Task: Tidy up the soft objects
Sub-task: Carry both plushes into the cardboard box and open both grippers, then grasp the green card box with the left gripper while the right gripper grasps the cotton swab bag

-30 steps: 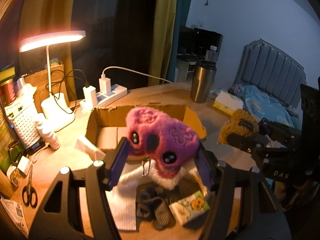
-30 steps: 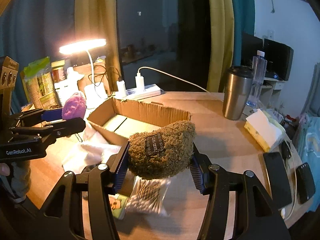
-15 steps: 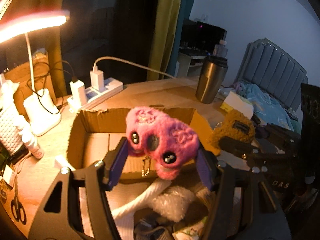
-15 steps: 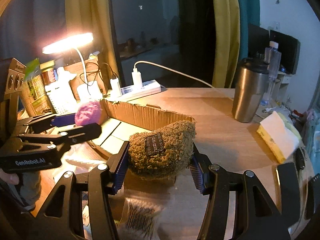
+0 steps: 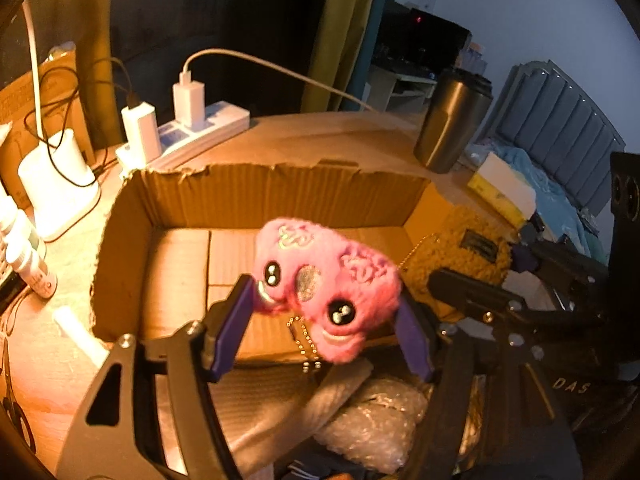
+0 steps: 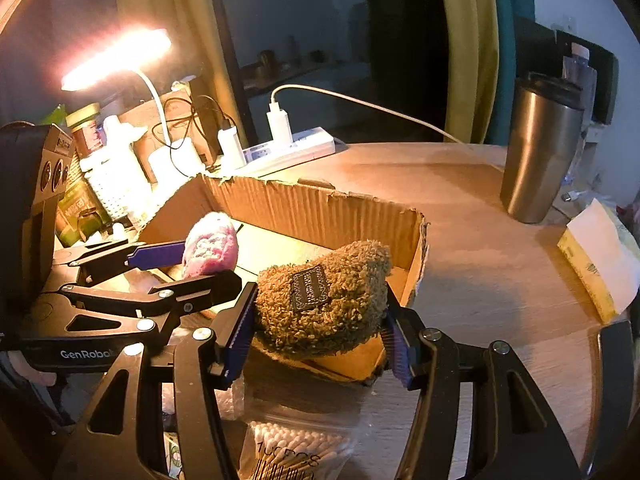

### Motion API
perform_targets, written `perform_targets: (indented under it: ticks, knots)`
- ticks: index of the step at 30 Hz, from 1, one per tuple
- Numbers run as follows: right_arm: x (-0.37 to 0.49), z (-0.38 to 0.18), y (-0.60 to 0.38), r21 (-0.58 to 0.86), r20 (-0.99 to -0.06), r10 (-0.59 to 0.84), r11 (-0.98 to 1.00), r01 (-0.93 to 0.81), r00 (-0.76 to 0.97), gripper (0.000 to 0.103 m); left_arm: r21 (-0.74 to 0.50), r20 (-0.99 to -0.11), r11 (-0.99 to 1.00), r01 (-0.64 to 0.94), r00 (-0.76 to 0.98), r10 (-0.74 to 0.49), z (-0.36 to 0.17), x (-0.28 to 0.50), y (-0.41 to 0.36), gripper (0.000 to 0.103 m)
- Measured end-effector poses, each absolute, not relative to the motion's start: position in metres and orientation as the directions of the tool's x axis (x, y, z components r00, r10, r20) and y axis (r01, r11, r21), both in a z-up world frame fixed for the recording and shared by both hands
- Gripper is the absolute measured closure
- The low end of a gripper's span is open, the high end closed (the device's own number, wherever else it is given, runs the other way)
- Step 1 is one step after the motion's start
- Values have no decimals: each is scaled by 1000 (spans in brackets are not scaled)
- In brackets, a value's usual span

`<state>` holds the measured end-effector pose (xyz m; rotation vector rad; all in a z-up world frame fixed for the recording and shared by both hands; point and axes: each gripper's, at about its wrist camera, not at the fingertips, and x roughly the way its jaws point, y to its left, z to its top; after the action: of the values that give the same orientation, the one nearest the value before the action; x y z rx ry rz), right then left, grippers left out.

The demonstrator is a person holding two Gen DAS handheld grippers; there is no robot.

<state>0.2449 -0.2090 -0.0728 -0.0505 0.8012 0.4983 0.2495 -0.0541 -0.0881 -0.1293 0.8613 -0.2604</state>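
Plushes held over box

Left hand-held gripper [image 5: 324, 320] pinches pink plush [image 5: 326, 280] between its purple pads; bead chain [image 5: 306, 344] dangles off plush. Plush sits above near wall of cardboard box [image 5: 280, 188], over box floor.

Right hand-held gripper [image 6: 318, 328] pinches brown plush [image 6: 324, 304], dark patch facing camera. Brown plush is over box's near right corner [image 6: 416, 240], just beside pink one; in right view the left gripper comes in from the left with pink plush [image 6: 210, 250] over the box.

On desk [image 6: 480, 248]: steel tumbler [image 6: 540, 148] well right of box, power strip [image 6: 288, 152] behind box, lit lamp [image 6: 116, 58] back left. Bubble wrap [image 5: 372, 420] and cotton swab bag [image 6: 292, 456] lie in front of box, under the grippers.
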Motion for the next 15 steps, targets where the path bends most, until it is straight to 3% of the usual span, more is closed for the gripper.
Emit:
perform_targets:
  ticks: [4,8,15]
  knots:
    - [249,-77,-212,169,-709,413,887,-431,572,33,-209,-738,964,165,620,-266,-87,248,-53,31]
    - [243,-71,-213,168,-699,412,889,-427,584,25,-199,-727,969,146,641,-246,-82,243,-48,20]
    - [223,-54,-213,133,-676,401,892,-432,619,25,-196,-700,969,149,671,-244,-67,224,-42,15]
